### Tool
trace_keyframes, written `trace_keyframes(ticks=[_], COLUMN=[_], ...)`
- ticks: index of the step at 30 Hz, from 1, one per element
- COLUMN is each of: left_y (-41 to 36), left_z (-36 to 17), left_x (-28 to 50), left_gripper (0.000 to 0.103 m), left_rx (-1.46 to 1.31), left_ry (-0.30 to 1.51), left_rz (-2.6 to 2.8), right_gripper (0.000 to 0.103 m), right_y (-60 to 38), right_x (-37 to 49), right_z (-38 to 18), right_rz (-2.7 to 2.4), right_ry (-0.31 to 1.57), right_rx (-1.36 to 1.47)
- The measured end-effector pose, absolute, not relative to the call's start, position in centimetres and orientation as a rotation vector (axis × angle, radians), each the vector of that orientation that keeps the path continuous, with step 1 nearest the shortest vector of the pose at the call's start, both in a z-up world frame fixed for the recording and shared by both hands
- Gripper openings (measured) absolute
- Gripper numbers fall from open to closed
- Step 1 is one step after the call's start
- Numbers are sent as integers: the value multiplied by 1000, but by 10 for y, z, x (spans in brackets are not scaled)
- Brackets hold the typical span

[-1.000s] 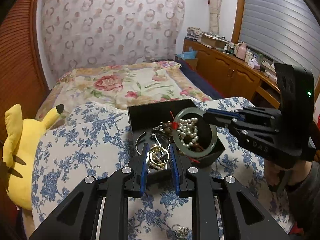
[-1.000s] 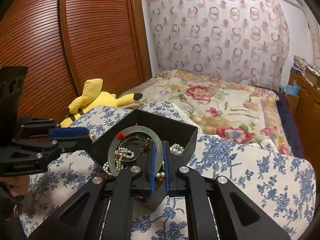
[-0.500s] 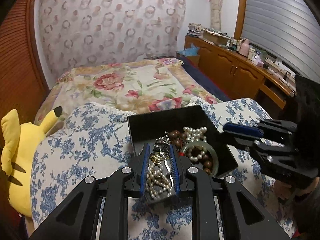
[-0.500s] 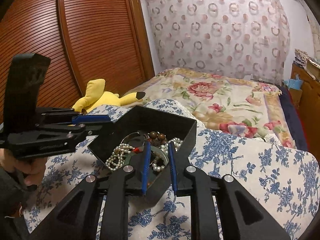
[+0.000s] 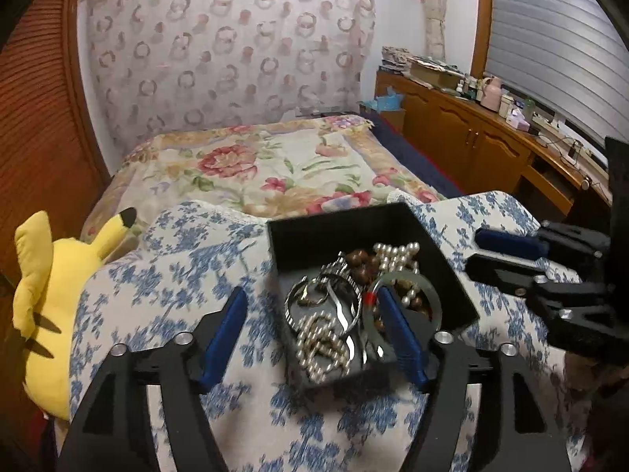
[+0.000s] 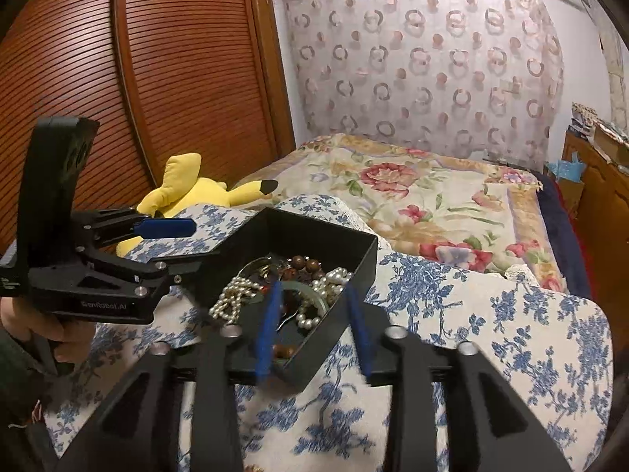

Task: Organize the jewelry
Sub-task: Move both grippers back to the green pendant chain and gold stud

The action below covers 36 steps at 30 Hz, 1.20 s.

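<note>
Both tongs stand apart and empty: the left tongs (image 5: 314,334) straddle the near corner of the black jewelry box (image 5: 452,275), one blue pad over the blue-flowered cloth (image 5: 165,275) and the other over the tangle inside, while the right tongs (image 6: 314,326) bracket the box's opposite near wall. All the jewelry sits in the box: a pearl strand (image 5: 318,338), silver bangles (image 5: 314,295), brown wooden beads (image 5: 359,265) and a pale green bangle (image 5: 428,295), heaped together rather than sorted, which I take to mean they were simply dropped in. That box rests on the cloth-covered counter, close to its far edge, where the flowered bed (image 5: 255,169) begins. Open cloth lies to either side, so pulling back looks easy; the yellow plush toy (image 5: 43,295) sits well off to the left.
</note>
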<state>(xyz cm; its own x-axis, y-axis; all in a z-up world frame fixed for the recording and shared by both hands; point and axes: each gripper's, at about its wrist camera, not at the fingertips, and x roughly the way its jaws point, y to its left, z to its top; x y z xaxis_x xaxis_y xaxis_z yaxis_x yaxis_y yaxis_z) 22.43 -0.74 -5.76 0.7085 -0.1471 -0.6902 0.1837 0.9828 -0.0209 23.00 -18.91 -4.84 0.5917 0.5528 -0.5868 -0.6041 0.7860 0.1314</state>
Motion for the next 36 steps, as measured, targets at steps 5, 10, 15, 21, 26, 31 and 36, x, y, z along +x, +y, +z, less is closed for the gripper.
trace_keyframes(ticks=[5,10,15,21,26,31,36], left_y=[3,21,30,29,26,17,4], left_z=[-70,-87,-99,-109,-111,-111,-114], left_x=[198,176,157,141,135,128,122], left_gripper=[90,91,92,92,92,92,92], left_rx=[66,55,53,62,51,46,61], left_ry=[787,835,873,891,903,911,915], left_rz=[-152,-145,-156,-164,-192,-230,-253], right_gripper=[42,51,51,51,44,37,24], right_y=[-195,-202,-201,-198,-191,-184,-175], right_x=[207,185,164,147,136,135,133], right_z=[-45,-60,-80,-96,-111,-113,-116], right_rz=[671,649,633,642,663,654,658], right_ry=[661,703,751,796,835,842,844], right_rx=[-107,-113,-152,-199,-229,-264,-328])
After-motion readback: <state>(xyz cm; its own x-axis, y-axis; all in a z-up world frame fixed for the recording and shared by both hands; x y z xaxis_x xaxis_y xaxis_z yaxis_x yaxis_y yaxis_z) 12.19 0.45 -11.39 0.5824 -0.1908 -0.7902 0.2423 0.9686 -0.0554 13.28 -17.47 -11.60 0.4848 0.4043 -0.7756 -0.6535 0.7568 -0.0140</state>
